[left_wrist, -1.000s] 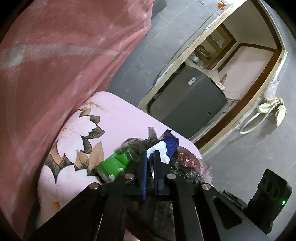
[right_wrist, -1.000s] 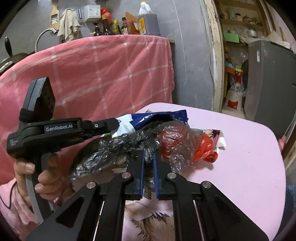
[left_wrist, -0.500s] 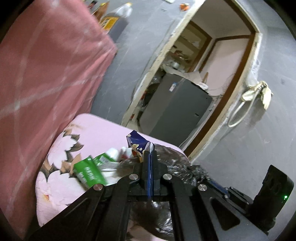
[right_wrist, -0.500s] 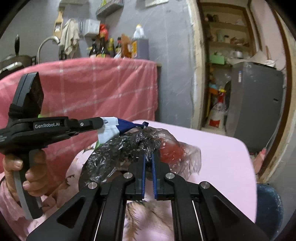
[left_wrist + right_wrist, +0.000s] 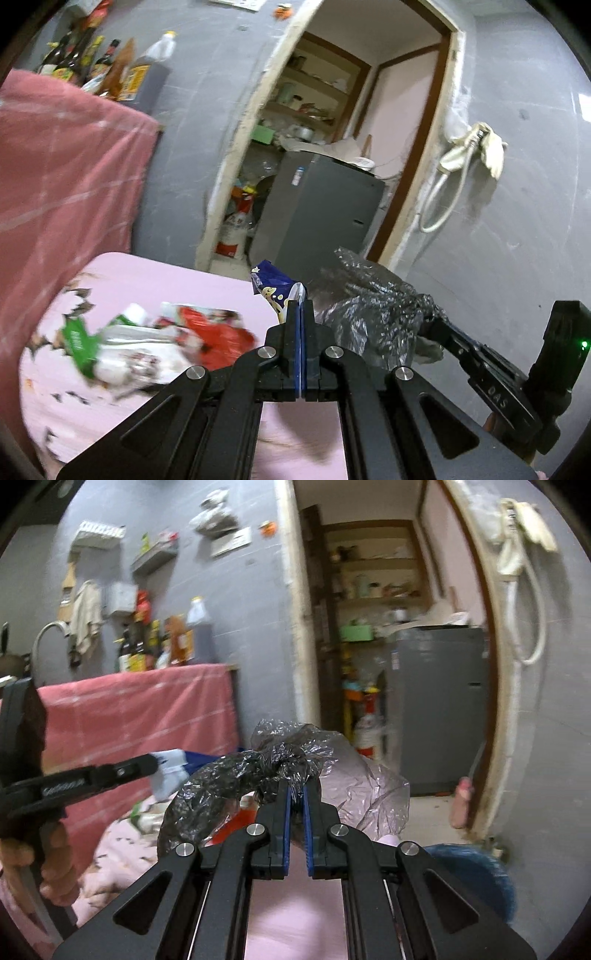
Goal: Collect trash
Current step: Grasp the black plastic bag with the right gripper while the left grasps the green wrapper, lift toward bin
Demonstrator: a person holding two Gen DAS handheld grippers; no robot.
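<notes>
Step in hand: bagging. Left hand-held gripper (image 5: 300,295) is pinching a blue wrapper (image 5: 269,287); right hand-held gripper (image 5: 295,786) is clamping the plastic bag (image 5: 258,771) rim, both above the counter (image 5: 177,280). Remaining trash (image 5: 147,339) is lying nr counter's left edge. Next: wrapper into bag mouth; needs opening held wide.

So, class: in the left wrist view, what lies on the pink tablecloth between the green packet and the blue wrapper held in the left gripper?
In the left wrist view, a red plastic bag and a blurred white wrapper lie between them.
</notes>
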